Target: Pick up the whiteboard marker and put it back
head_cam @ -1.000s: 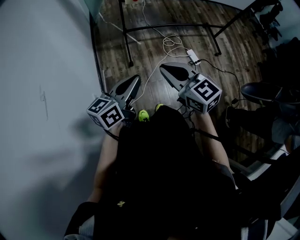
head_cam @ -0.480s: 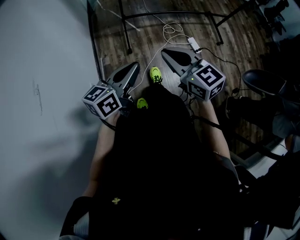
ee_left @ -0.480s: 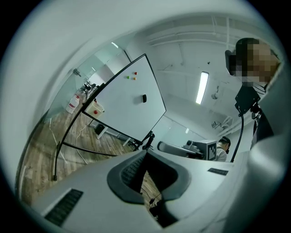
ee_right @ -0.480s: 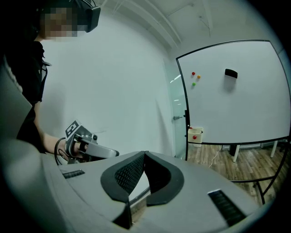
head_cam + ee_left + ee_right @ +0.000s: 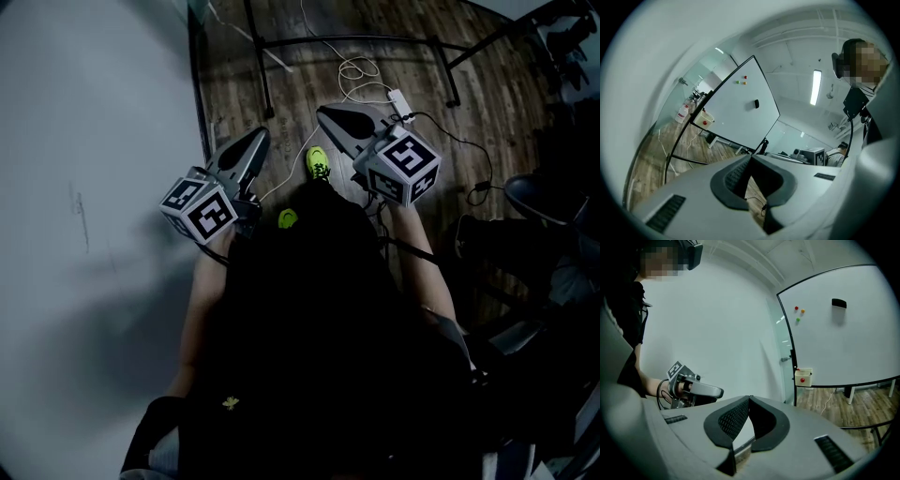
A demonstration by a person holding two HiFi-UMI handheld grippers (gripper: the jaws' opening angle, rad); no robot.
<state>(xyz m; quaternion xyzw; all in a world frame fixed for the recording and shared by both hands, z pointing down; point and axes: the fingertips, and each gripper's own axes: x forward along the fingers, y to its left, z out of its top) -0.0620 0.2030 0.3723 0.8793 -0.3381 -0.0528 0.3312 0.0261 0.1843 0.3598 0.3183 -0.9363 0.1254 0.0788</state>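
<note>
Three views checked; marker's place not discernible. Small box (image 5: pixel 803 376) at lower corner of whiteboard (image 5: pixel 843 343), red item on it, contents unclear. Left tool (image 5: pixel 750 157): jaws together, nothing between. Right tool (image 5: pixel 749 398): jaws together, empty. Both held above wooden floor (image 5: pixel 309 66), well apart from whiteboard.

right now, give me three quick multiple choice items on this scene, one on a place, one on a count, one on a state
1. Where is the small box?
A) on the floor
B) at the whiteboard's bottom corner
C) on a table

2. How many magnets are on the whiteboard?
A) one
B) three
C) six

3. The right tongs are:
A) wide open
B) shut on a marker
C) shut, empty

1 B: it sits at the frame's lower corner.
2 B: red, orange and green dots show.
3 C: the tips meet with nothing between.
</note>
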